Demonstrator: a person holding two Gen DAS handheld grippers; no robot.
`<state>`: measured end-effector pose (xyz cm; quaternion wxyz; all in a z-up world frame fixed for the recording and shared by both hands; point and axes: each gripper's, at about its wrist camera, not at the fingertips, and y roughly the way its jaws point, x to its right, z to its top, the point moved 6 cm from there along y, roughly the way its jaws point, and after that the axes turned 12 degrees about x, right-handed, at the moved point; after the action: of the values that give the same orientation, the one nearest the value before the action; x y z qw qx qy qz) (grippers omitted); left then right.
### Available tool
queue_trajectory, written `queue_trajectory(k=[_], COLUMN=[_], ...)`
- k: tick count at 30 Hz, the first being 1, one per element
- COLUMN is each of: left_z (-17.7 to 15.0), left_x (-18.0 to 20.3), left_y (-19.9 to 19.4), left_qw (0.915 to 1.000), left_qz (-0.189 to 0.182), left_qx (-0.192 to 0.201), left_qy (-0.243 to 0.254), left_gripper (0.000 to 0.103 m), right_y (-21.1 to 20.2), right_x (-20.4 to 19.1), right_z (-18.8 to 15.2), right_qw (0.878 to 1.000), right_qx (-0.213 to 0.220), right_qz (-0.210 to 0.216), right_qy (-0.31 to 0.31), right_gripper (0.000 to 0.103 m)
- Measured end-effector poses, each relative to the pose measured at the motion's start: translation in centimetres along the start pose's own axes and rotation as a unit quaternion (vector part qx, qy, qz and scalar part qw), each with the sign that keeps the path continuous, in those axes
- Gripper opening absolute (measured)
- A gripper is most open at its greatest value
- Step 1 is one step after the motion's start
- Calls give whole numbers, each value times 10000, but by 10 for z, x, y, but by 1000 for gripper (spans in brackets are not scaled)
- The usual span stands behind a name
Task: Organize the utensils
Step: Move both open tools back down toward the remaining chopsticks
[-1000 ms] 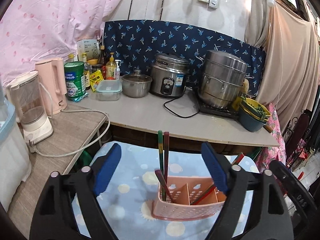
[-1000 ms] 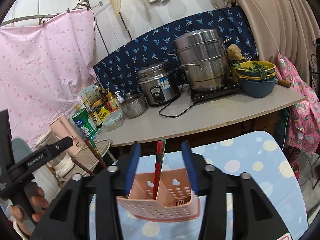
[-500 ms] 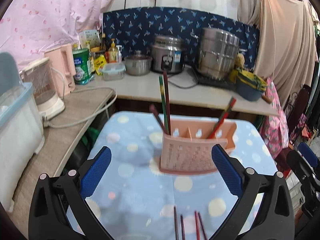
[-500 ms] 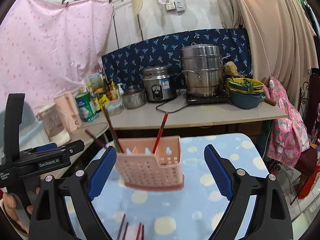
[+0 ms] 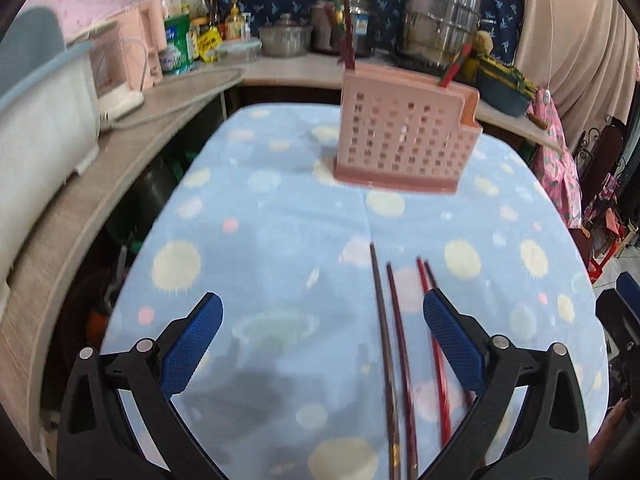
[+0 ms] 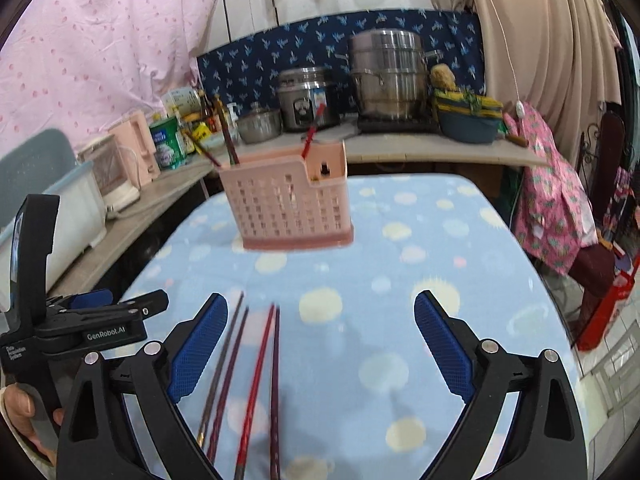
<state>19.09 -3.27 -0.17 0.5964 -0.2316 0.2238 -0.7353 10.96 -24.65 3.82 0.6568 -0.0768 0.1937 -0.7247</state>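
A pink perforated utensil holder (image 5: 404,144) (image 6: 288,204) stands upright on the blue spotted tablecloth (image 5: 260,248). Dark chopsticks (image 5: 347,40) lean in its left compartment and a red one (image 5: 454,68) in its right. Several loose chopsticks (image 5: 384,320) (image 6: 256,360) lie side by side on the cloth in front of it. My left gripper (image 5: 322,320) hovers open over them with nothing between its pads. My right gripper (image 6: 318,320) has its jaws opening, empty, with the loose chopsticks near its left finger. The left gripper (image 6: 120,304) shows at the right wrist view's left edge, held by a hand.
Behind the table runs a counter (image 6: 420,148) with a rice cooker (image 6: 306,96), a steel steamer pot (image 6: 388,76), a lidded pan, a bowl stack (image 6: 468,120) and bottles. A white tub (image 5: 40,128) and a pink kettle (image 5: 140,52) stand on the left. Pink patterned cloth (image 6: 556,208) hangs at right.
Both grippers have drawn back from the holder and dropped lower, and both have opened wider. The red chopstick left the right gripper and stays in the holder. Loose chopsticks have come into view.
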Motion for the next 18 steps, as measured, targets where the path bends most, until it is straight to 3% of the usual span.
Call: queue_trajectory(k=[3, 9, 18], left_z=[-25, -57, -87], left_x=[-4, -1, 0], left_y=[-2, -15, -23], left_qw=[9999, 9971, 9973], left_qz=[111, 521, 523], left_qx=[-112, 49, -96], left_qy=[33, 551, 510], left_gripper=[96, 96, 96], right_y=[-9, -20, -24], right_x=[4, 7, -8], right_z=[-27, -69, -108], right_qw=[9997, 9988, 9974], right_qx=[-181, -403, -672], right_qz=[-168, -290, -185], right_qy=[6, -40, -152], right_gripper=[91, 91, 91])
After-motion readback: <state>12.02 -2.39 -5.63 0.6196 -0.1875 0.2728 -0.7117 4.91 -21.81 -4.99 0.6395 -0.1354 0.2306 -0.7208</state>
